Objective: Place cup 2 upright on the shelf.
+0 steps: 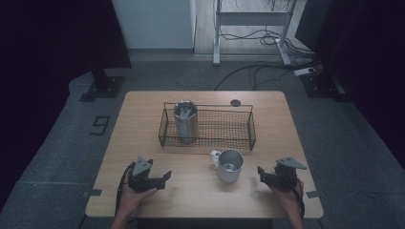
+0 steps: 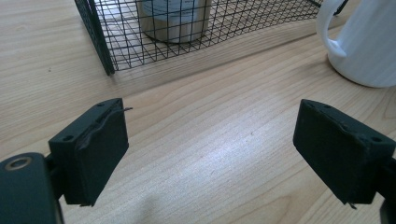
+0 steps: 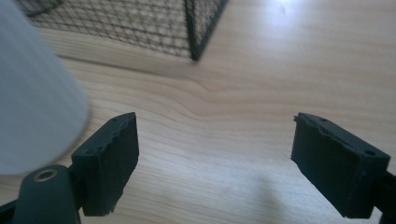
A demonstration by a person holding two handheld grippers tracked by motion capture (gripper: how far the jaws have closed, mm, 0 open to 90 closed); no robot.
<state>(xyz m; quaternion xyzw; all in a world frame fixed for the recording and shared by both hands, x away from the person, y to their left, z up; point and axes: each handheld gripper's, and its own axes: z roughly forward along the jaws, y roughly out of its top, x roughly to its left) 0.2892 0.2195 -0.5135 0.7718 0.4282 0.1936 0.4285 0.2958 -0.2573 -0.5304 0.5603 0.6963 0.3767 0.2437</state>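
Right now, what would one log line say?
left claw open, idle | right claw open, idle | mug on table | tumbler in basket

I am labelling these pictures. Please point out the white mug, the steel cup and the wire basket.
white mug (image 1: 230,166): high view, on its outer wall.
steel cup (image 1: 186,125): high view, on its side.
wire basket (image 1: 251,128): high view, on its right end wall.

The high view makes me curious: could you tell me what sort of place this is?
Probably a lab or recording studio: dark curtains flank a lone wooden table, loose cables run over the grey floor, and a number marker is taped down.
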